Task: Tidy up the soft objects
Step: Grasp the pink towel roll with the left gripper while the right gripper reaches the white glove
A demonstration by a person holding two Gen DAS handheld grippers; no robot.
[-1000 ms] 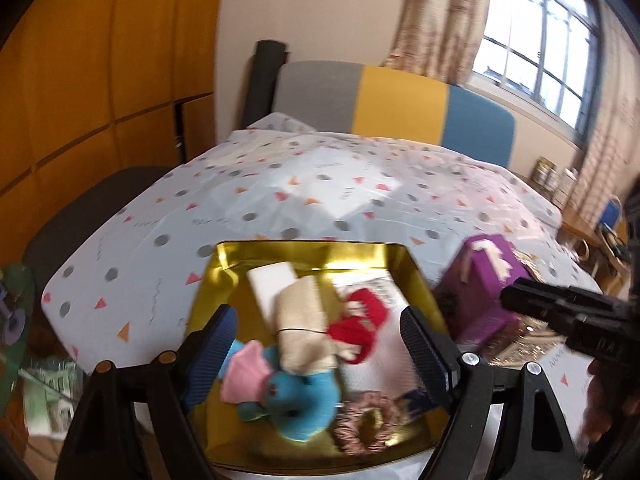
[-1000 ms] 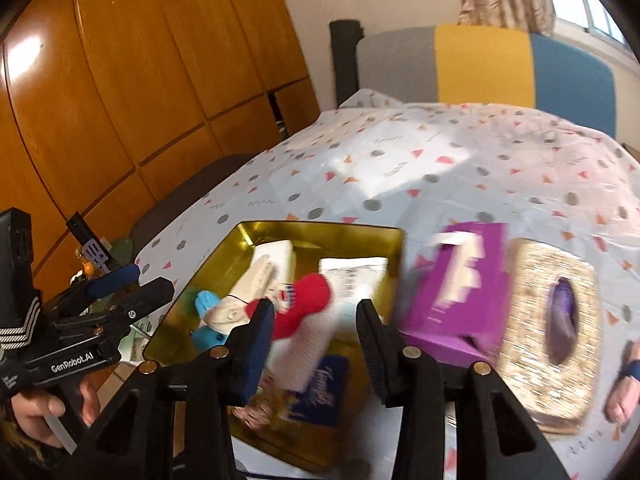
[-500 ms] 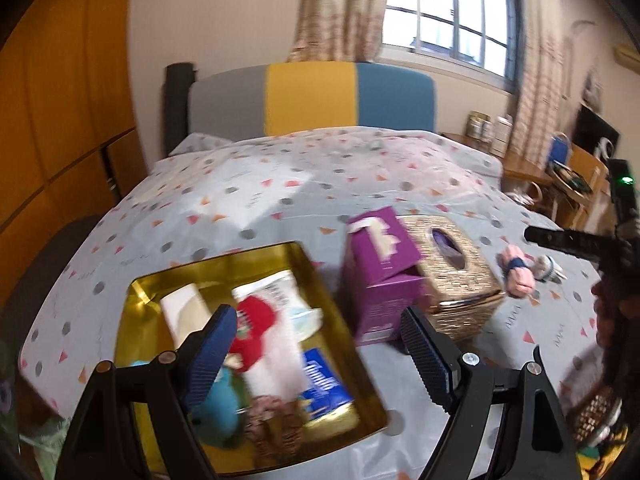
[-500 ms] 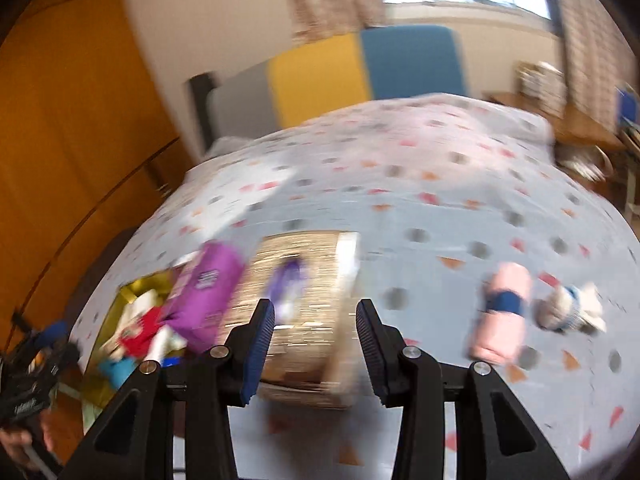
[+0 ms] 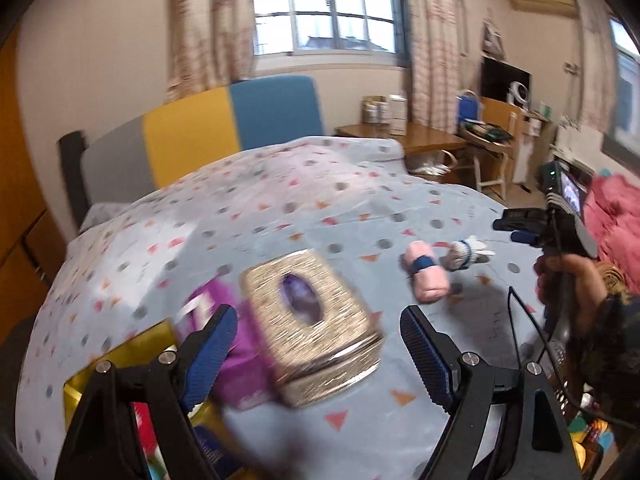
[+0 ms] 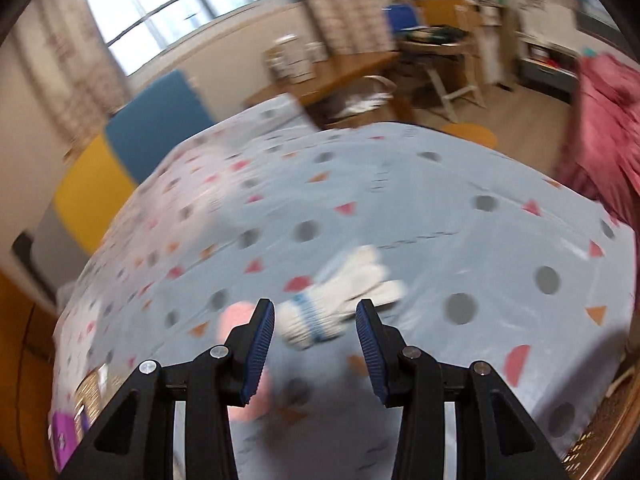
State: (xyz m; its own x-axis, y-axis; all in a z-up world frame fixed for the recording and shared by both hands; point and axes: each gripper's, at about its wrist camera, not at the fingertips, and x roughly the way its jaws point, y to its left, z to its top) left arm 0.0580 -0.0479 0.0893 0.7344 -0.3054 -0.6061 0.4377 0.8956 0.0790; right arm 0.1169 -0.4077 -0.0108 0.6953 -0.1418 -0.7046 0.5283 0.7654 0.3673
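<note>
Sorting is sitting partway along: some soft things are lying in the gold tray (image 5: 120,364), while the white glove (image 6: 340,300) and pink roll (image 5: 426,276) are waiting on the bedspread (image 6: 400,208), both grippers (image 6: 314,332) (image 5: 316,356) gaping empty.

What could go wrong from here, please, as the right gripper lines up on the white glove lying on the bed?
1. The pink roll lies close beside the white glove, so the right gripper, open and empty, might catch both or nudge the roll away.
2. The glove lies on loose bedding; closing low could pinch the sheet too.
3. The picture is blurred, so aim may be off.
</note>
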